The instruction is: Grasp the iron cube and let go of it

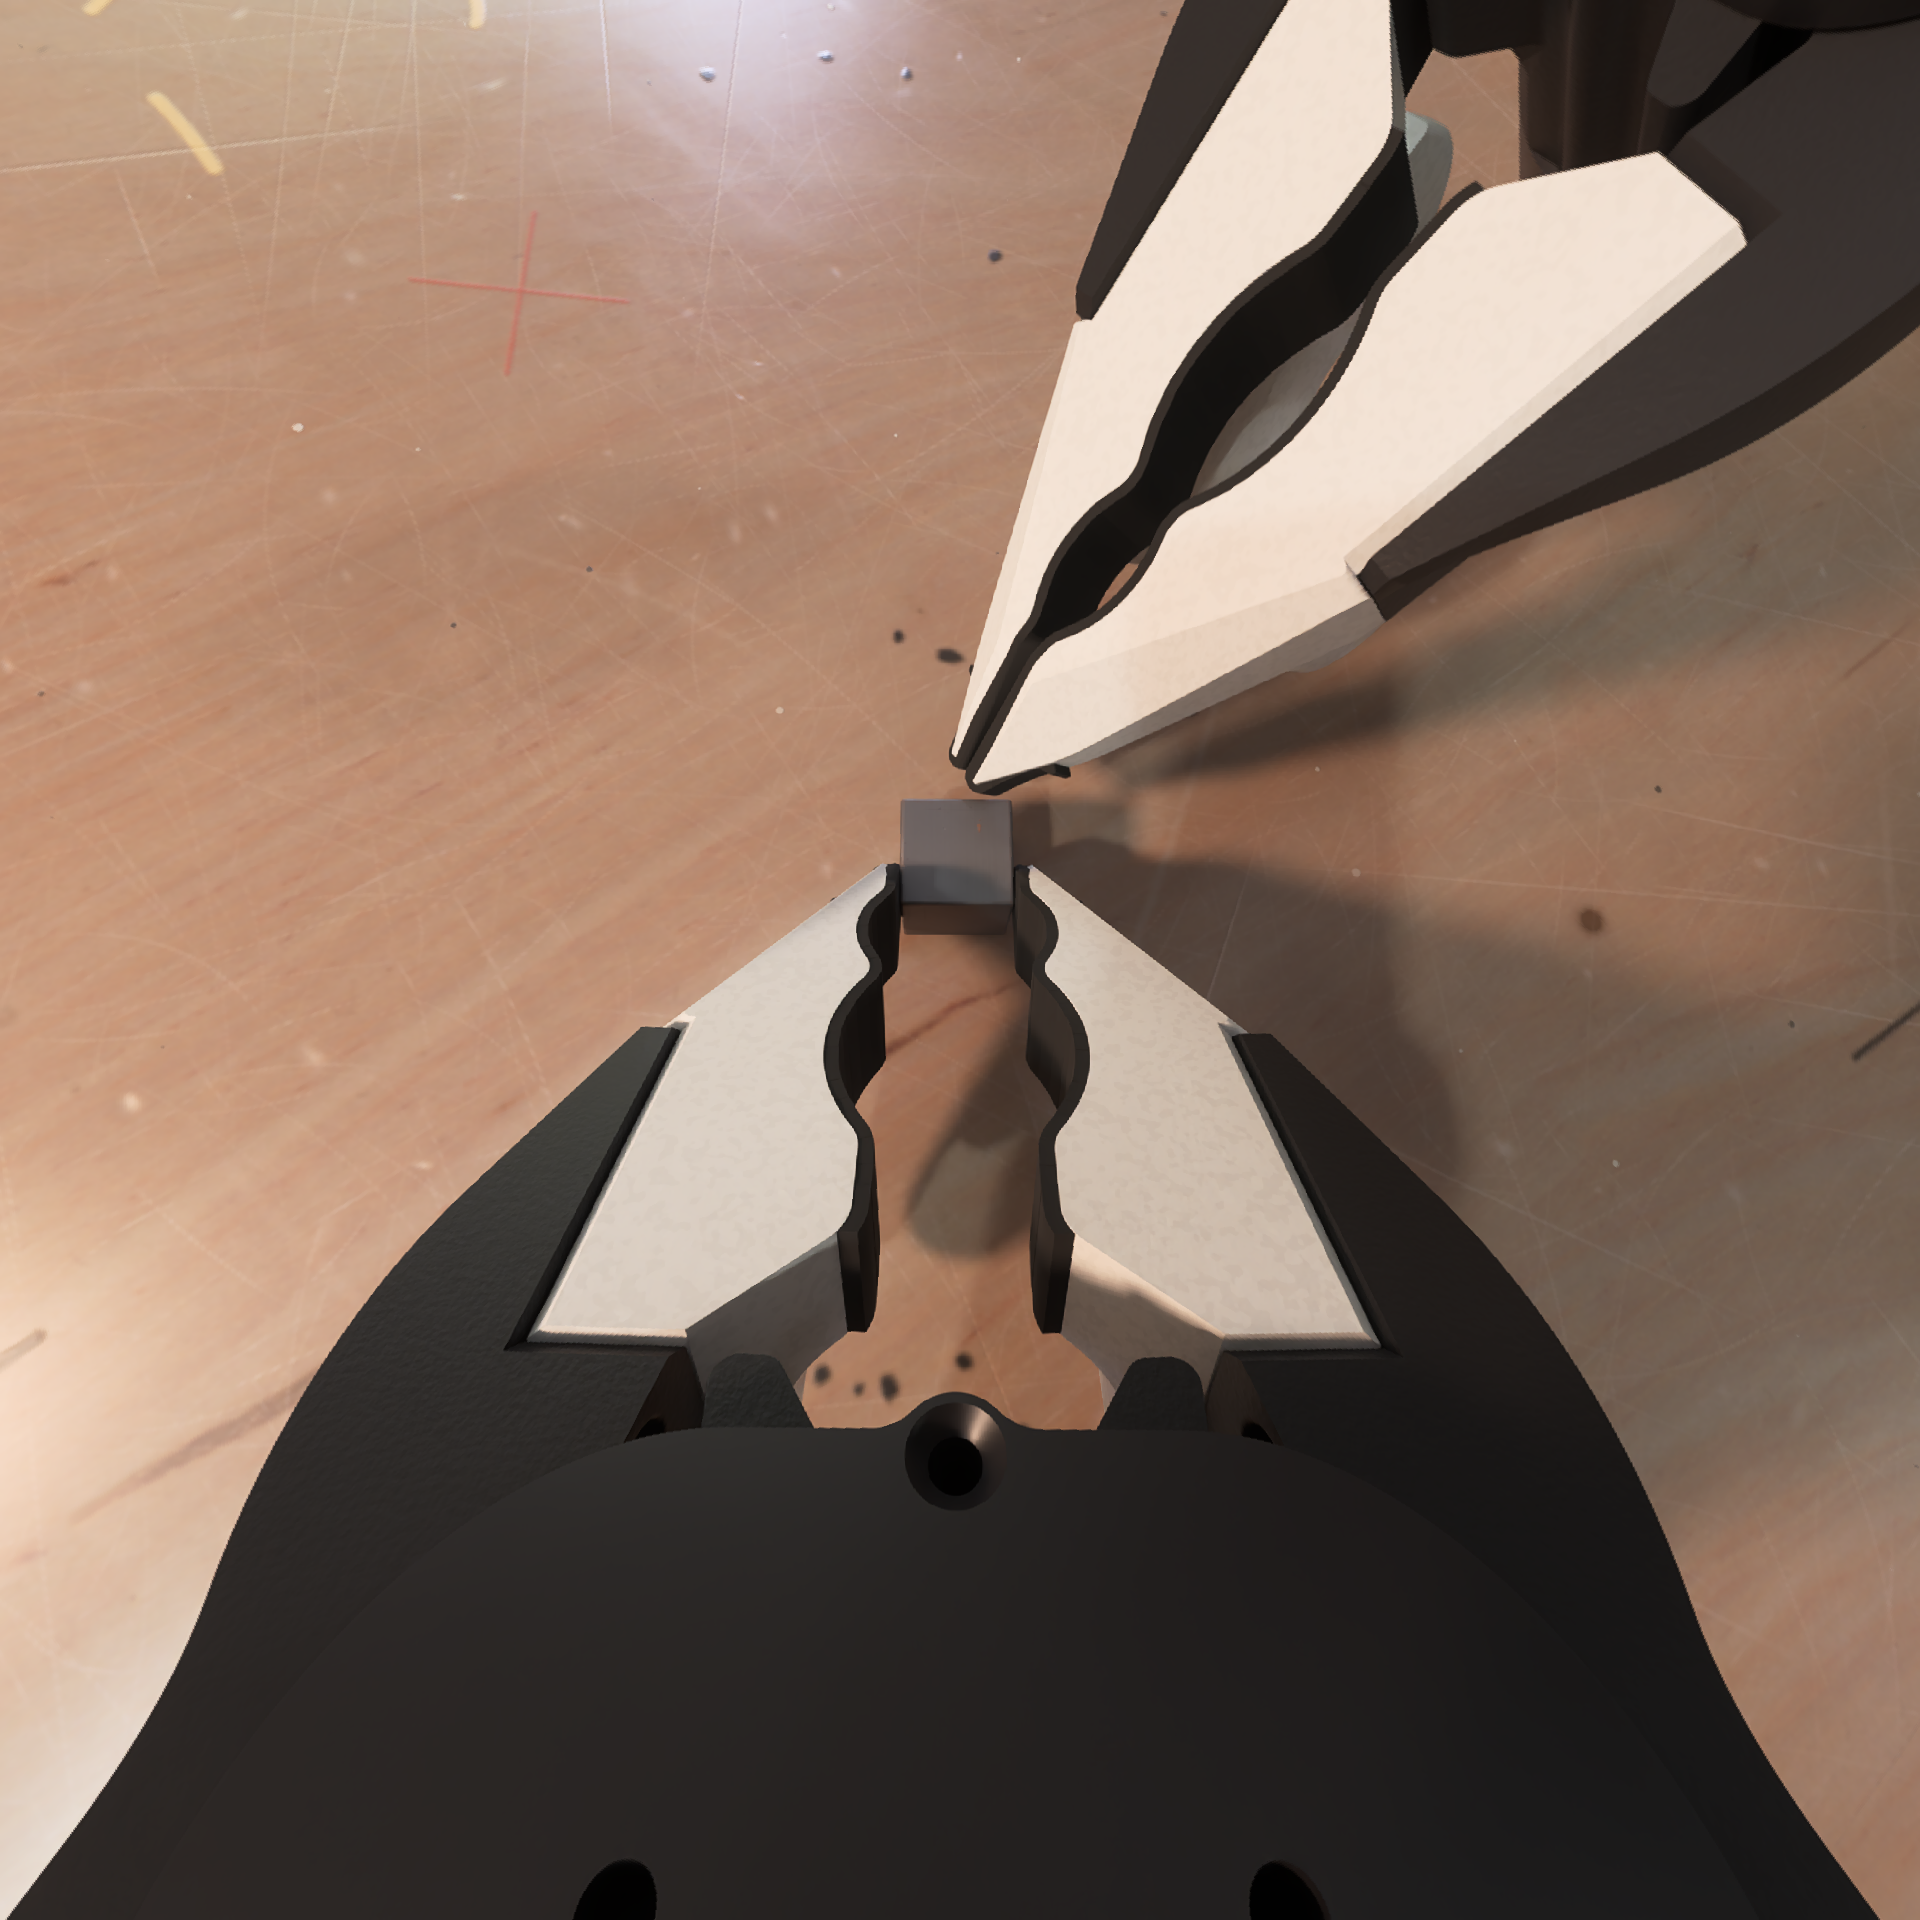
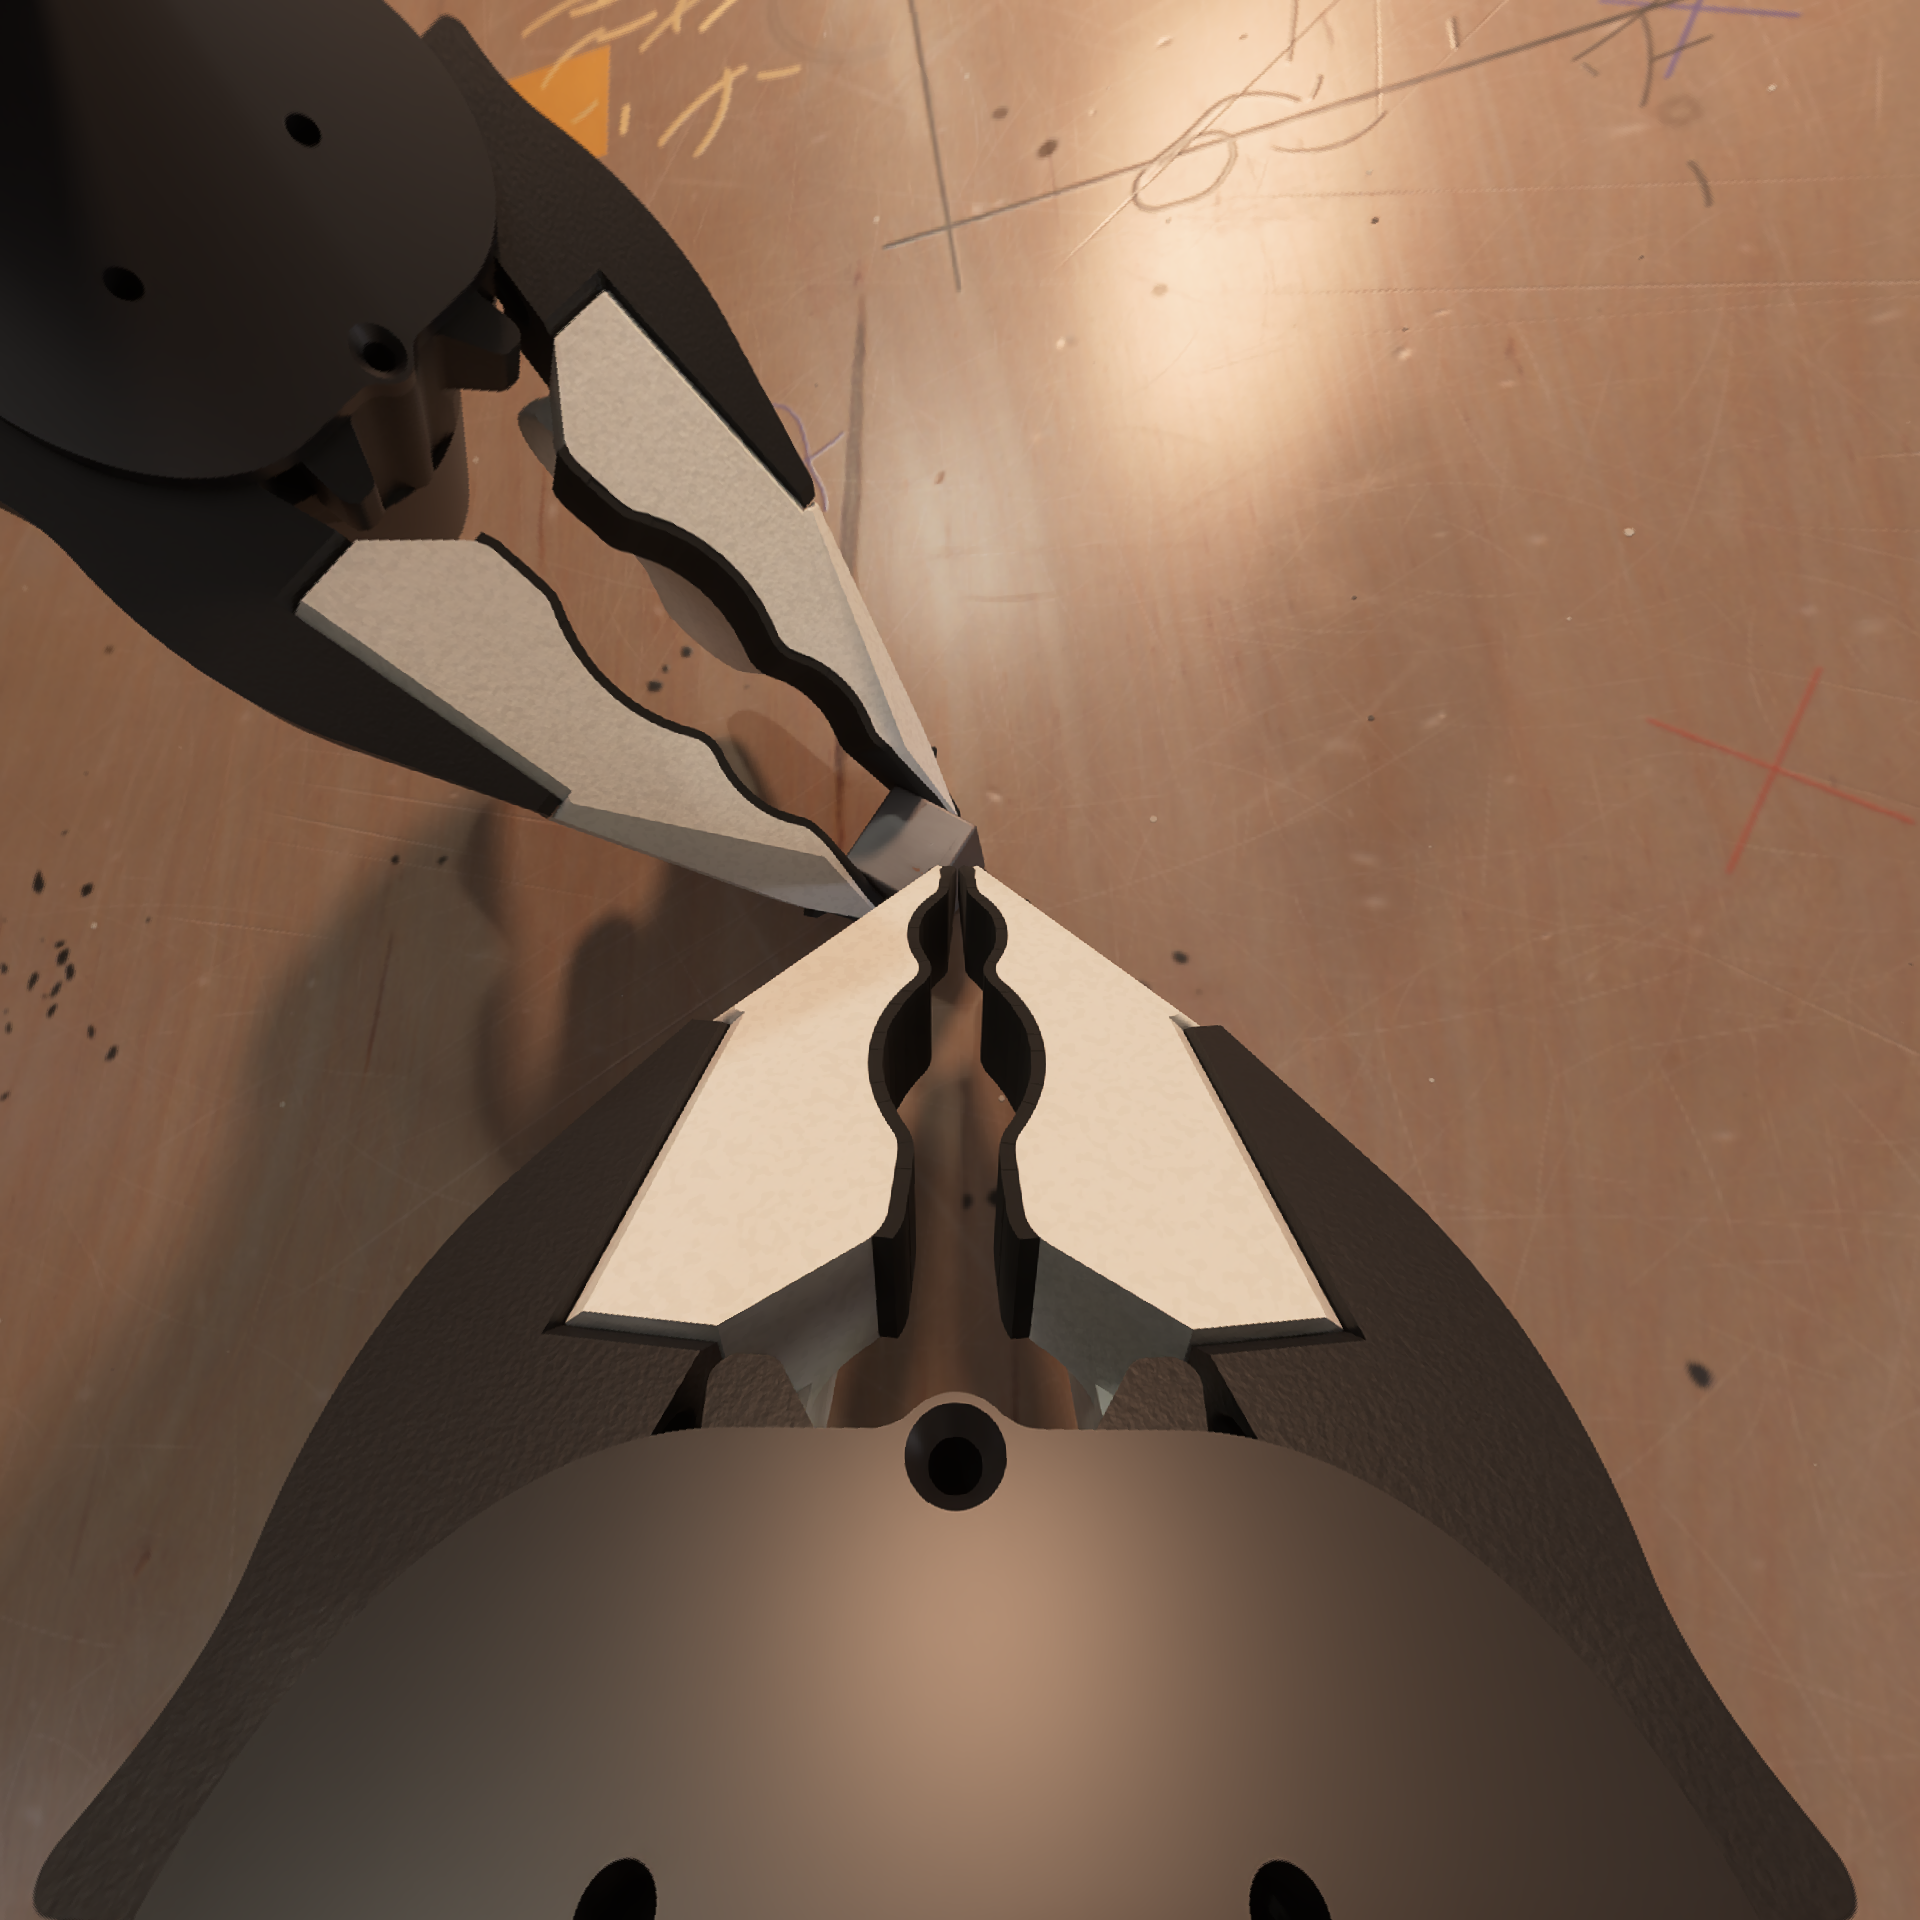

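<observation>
The iron cube (image 1: 956, 868) is small and dark grey. My left gripper (image 1: 956, 885) is shut on it, with the cube pinched between the very tips of the two fingers. In the right wrist view the cube (image 2: 920, 831) shows in the left gripper (image 2: 912, 847), which comes in from the upper left. My right gripper (image 2: 958, 878) is shut and empty, its tips right beside a corner of the cube. In the left wrist view the right gripper (image 1: 971, 774) comes down from the upper right, tips just above the cube's far edge.
The brown wooden table (image 1: 416, 727) is scratched and bears chalk marks, a red cross (image 1: 520, 291) and dark specks. An orange patch (image 2: 571, 94) lies at the far left behind the left gripper. Shadows of both grippers fall on the table.
</observation>
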Available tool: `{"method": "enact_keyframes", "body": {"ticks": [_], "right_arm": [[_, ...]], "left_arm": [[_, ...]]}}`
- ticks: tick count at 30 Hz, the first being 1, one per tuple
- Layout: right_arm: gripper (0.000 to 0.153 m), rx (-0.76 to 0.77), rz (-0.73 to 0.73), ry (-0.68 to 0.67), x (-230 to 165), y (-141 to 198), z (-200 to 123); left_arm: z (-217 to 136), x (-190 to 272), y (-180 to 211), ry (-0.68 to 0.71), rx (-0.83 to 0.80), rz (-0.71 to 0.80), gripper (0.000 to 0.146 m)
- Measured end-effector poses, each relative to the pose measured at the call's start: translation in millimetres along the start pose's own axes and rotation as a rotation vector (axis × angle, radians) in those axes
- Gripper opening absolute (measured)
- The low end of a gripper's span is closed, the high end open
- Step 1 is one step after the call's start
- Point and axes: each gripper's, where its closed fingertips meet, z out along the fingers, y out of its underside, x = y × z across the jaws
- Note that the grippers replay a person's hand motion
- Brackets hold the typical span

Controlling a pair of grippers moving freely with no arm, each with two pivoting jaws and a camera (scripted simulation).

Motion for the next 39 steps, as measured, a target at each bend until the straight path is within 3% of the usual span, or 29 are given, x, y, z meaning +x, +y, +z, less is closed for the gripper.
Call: {"method": "enact_keyframes", "body": {"ticks": [15, 24, 29, 33, 39], "right_arm": [[0.0, -0.059, -0.071, 0.04, 0, 6, 6], [0.0, -0.076, -0.119, 0.027, -2, 9, 5], [0.0, -0.07, -0.122, 0.029, -1, 9, 4], [0.0, -0.081, -0.125, 0.068, 5, 13, -7], [0.0, -0.041, -0.061, 0.102, 3, 26, -19]], "left_arm": [[-1, 2, 1, -0.011, 0.007, -0.006, 0.025], [-19, -1, -6, 0.127, 0.045, 0.057, 0.031], [-21, -7, -15, 0.231, 0.068, 0.272, 0.022], [-15, -15, -4, 0.323, 0.022, 0.643, 0.026], [-19, -11, -11, 0.62, 0.031, 0.885, 0.03]]}}
